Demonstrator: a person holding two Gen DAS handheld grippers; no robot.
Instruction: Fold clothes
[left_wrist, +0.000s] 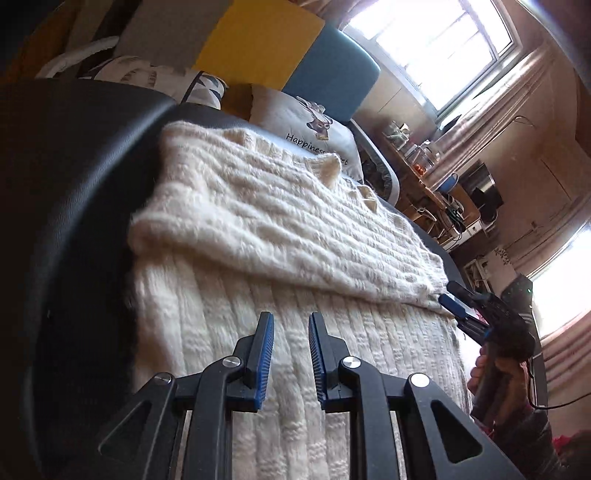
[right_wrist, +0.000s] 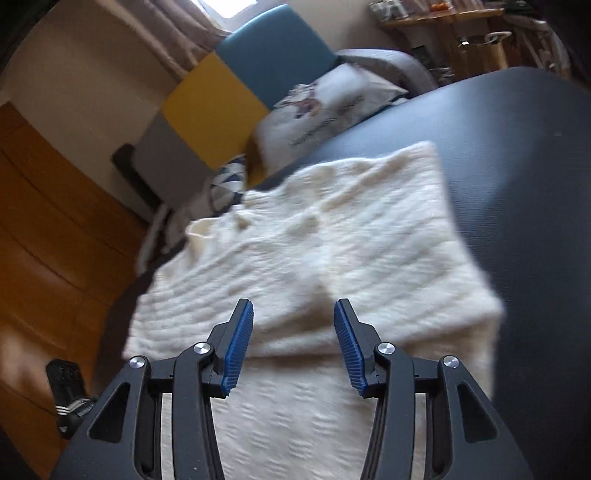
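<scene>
A dark, smooth, padded surface carries everything, filling the left of the left wrist view and the right of the right wrist view. Directly on it lies a cream knitted sweater, its far part folded back over the ribbed near part, in the centre of both views. At the surface's far edge, toward the top centre, a white printed pillow rests.

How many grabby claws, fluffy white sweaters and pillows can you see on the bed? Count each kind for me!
Grabby claws: 2, the left gripper and the right gripper, both open.
White sweaters: 1, the cream knit sweater, partly folded over itself.
Pillows: 2, the printed pillow and the triangle-patterned pillow.
Total: 5.
</scene>
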